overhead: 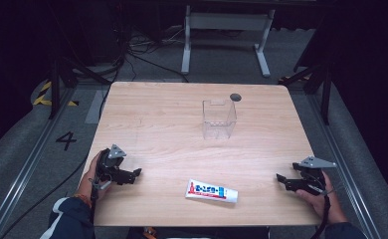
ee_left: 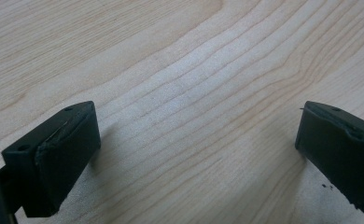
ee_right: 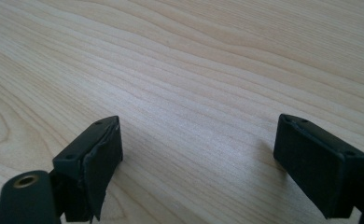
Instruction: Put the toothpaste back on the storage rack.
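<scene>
Toothpaste tube near the table front edge, between both spread, empty hand-held grippers.

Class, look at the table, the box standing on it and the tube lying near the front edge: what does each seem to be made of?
Table: pale wood or wood-look laminate, matte, grain lines visible. Box: clear hard plastic, probably; the tabletop shows through. Tube: likely soft plastic, white with red and blue print.
</scene>
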`<state>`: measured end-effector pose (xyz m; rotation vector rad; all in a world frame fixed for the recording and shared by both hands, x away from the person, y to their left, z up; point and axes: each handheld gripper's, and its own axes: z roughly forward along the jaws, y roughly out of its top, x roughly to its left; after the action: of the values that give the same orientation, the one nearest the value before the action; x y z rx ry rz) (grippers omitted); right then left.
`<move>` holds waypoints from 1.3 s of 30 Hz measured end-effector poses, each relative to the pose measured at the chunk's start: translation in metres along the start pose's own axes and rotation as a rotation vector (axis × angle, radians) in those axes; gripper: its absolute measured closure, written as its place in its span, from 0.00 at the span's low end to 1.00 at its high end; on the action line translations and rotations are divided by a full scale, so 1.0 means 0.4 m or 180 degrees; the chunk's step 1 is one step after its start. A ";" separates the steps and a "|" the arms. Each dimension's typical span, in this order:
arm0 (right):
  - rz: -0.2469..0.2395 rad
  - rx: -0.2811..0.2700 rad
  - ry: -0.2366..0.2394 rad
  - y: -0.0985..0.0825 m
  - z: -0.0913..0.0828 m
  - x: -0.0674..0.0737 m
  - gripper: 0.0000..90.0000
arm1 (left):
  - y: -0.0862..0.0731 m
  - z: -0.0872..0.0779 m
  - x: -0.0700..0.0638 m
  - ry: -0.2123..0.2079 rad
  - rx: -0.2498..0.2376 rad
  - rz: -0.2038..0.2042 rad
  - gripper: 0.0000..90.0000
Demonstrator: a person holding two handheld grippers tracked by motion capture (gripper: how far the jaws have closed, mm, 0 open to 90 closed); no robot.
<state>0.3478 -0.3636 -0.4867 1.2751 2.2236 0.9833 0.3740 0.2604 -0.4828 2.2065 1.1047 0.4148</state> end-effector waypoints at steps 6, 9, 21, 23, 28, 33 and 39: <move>-0.0002 -0.0002 0.0001 0.000 0.000 0.000 0.18 | -0.001 0.000 0.002 -0.0027 -0.0006 0.0017 0.00; 0.0015 -0.0002 -0.0004 -0.001 -0.001 0.000 0.17 | -0.002 -0.001 0.002 -0.0031 -0.0001 0.0002 0.00; -0.0033 0.0084 -0.0062 0.001 -0.010 -0.001 0.17 | -0.001 0.000 0.006 -0.0037 -0.0012 0.0059 0.00; -0.0053 0.0105 -0.0075 0.003 -0.013 0.000 0.18 | -0.001 0.000 0.007 -0.0037 -0.0011 0.0060 0.00; -0.0110 0.0119 -0.0021 0.009 -0.020 0.006 0.22 | -0.002 -0.001 0.005 -0.0069 0.0008 0.0022 0.00; -0.0178 0.0081 0.0113 0.020 -0.031 0.019 0.25 | -0.002 -0.001 0.005 -0.0068 0.0007 0.0020 0.00; -0.0303 0.0104 0.0262 0.040 -0.039 0.045 0.28 | -0.002 0.000 0.005 -0.0065 0.0003 0.0028 0.00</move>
<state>0.3381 -0.3485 -0.4643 1.1502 2.3485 0.9837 0.3747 0.2624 -0.4830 2.2123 1.0851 0.3948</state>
